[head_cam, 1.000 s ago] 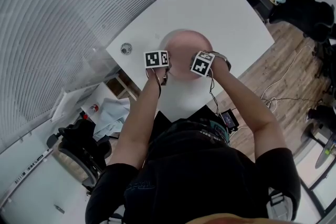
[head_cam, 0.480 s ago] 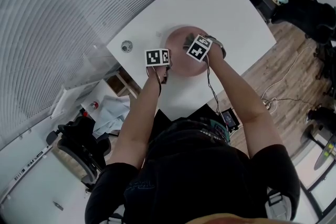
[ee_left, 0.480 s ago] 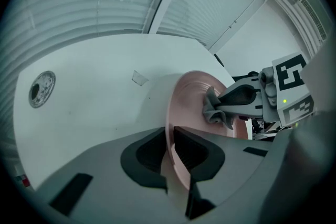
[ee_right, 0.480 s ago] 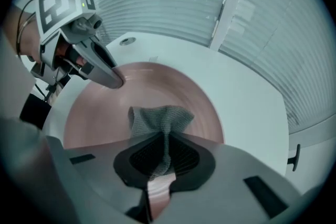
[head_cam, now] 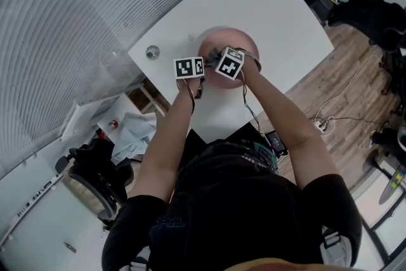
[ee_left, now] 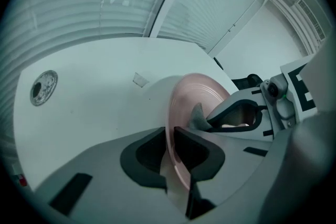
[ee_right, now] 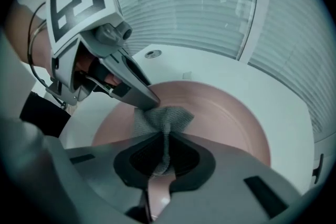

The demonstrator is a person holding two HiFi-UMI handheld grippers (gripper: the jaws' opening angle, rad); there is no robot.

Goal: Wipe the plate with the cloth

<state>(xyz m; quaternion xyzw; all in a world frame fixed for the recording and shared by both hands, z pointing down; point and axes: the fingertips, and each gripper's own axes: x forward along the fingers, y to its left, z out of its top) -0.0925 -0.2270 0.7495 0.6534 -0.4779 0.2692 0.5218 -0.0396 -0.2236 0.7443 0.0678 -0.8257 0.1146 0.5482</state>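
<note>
Pink plate [head_cam: 222, 36] sat on the white table [head_cam: 266, 3], nearer the edge by the person than the far edge. Grey cloth [ee_right: 164, 120] was bunched on the plate's face, close to the rim on the person's side. Right gripper [ee_right: 164, 140] had its jaws pinched together on the cloth, the wad fanning out past the tips onto the plate. Left gripper [ee_left: 170, 136] had its jaws clamped on the plate's rim, one on each side. Left gripper's tip was touching or just beside the cloth, can't tell which. A round metal grommet [head_cam: 151, 52] sat in the table near its left corner, well apart from the plate.
</note>
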